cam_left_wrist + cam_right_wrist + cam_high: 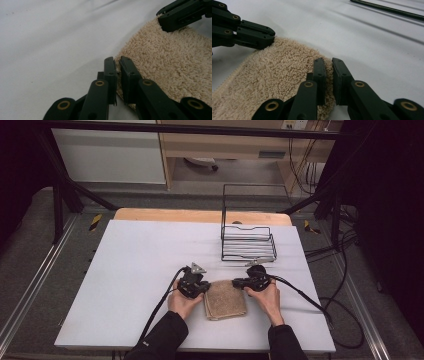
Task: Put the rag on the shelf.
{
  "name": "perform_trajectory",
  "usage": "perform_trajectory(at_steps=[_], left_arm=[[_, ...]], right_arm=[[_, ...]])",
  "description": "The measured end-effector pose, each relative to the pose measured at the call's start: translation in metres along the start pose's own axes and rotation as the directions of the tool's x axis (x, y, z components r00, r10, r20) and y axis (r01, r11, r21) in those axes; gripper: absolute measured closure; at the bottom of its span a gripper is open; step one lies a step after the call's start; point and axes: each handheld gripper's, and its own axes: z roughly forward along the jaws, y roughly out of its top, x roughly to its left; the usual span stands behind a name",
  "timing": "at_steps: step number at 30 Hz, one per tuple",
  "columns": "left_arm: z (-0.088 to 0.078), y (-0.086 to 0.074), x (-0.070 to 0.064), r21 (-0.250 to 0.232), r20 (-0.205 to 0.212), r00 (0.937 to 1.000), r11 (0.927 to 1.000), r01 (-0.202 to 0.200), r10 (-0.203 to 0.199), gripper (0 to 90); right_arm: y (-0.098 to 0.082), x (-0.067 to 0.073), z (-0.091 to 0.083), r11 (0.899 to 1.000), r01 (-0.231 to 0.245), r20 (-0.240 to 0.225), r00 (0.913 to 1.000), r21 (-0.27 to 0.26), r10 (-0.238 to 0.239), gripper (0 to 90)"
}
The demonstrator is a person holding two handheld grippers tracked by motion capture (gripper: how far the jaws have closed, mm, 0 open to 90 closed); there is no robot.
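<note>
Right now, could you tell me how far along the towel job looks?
Done: the towel lies folded small on the table. In hand: the left gripper and the right gripper are each shut on a far corner of it. Left, probably: another fold, or a lift toward the wire basket, which has nothing in it.

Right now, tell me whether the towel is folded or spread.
Folded: the beige towel lies as a small thick pad on the table, layered edges showing at its near side.
</note>
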Motion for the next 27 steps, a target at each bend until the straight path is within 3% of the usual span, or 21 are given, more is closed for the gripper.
perform_trajectory(at_steps=[5, 11, 19, 27], left_arm=[[-0.001, 0.0, 0.005, 0.002, 0.029, 0.999, 0.9995, 0.033, -0.033, 84.8], [-0.007, 0.0, 0.007, -0.039, 0.056, 0.9964, 0.997, 0.067, -0.064, 85.8], [-0.019, 0.001, 0.003, -0.094, 0.068, 0.9959, 0.9933, 0.066, -0.06, 86.0], [-0.031, 0.001, -0.004, -0.142, 0.065, 0.9976, 0.9893, 0.034, -0.025, 86.0]], right_arm=[[0.0, 0.0, -0.001, 1.0, -0.011, 0.001, 0.9999, 0.003, 0.011, 84.9], [0.0, 0.003, -0.007, 1.0, -0.006, 0.003, 1.0, -0.015, 0.006, 85.3], [0.0, 0.01, -0.024, 0.997, 0.009, -0.002, 1.0, -0.077, -0.009, 85.4], [-0.002, 0.017, -0.036, 0.992, 0.025, -0.005, 0.9997, -0.124, -0.026, 85.4]])
